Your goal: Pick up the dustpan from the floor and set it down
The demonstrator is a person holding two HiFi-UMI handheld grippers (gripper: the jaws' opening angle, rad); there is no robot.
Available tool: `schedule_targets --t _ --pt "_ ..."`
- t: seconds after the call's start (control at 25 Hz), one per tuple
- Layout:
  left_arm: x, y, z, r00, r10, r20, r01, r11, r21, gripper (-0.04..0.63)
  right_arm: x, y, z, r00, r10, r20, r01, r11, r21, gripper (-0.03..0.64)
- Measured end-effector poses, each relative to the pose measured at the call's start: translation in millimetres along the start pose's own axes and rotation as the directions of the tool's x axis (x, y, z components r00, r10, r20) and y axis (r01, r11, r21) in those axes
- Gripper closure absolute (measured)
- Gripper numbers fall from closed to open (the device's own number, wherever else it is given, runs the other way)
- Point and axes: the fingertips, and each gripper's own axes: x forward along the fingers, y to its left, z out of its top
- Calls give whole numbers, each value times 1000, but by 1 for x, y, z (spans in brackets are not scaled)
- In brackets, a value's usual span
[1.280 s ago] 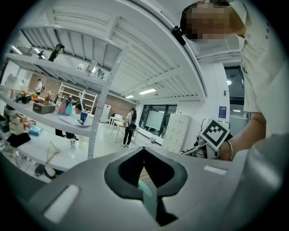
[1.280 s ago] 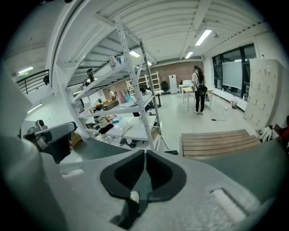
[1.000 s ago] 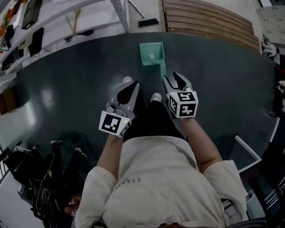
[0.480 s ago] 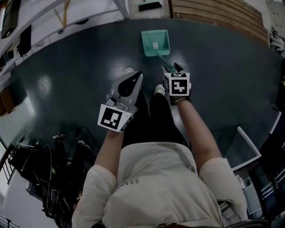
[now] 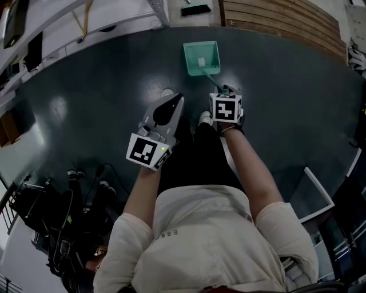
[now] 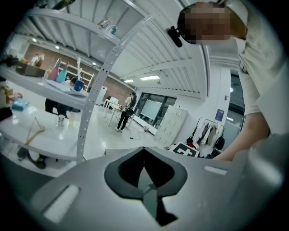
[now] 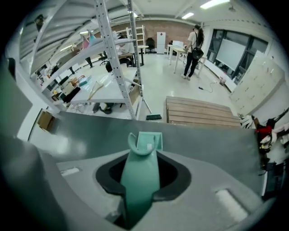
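Observation:
A teal dustpan (image 5: 201, 57) lies on the dark floor, its handle (image 5: 213, 80) running toward me. My right gripper (image 5: 227, 90) points steeply down at the handle's near end. In the right gripper view the teal handle (image 7: 141, 180) runs up between the jaws of that gripper (image 7: 140, 198), which are closing and press on its sides; the pan (image 7: 149, 140) shows beyond. My left gripper (image 5: 174, 100) hovers to the left over my legs, away from the dustpan. The left gripper (image 6: 146, 191) has its jaws together with nothing between them.
A wooden pallet (image 5: 280, 23) lies behind the dustpan, with a black brush head (image 5: 194, 8) beside it. A white shelving rack (image 5: 86, 28) stands at the back left. A white frame (image 5: 320, 194) is on the right, dark bags (image 5: 57, 217) at the lower left.
My right gripper sank and tipped downward onto the dustpan's handle, and its jaws came in around it. My left gripper dropped a little and then stayed put.

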Motion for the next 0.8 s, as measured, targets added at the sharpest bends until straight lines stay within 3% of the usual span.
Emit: schedule_targets --t 0.12,0.28,0.48,0.8 --pt "-12 2 -1 1000 8 13 -7 997 -73 586 -9 -8 1 1000 -11 19 11 1000 10 541" --pt "-36 5 6 999 32 4 -33 999 16 586 -31 -4 -1 999 22 34 -23 999 40 543" --pt "-61 -9 36 994 74 82 -74 997 -13 586 -88 -6 -13 994 69 84 -70 997 14 543" --pt "-84 -56 92 982 61 179 -88 985 145 586 -192 -17 -5 966 96 239 -95 995 -16 543"
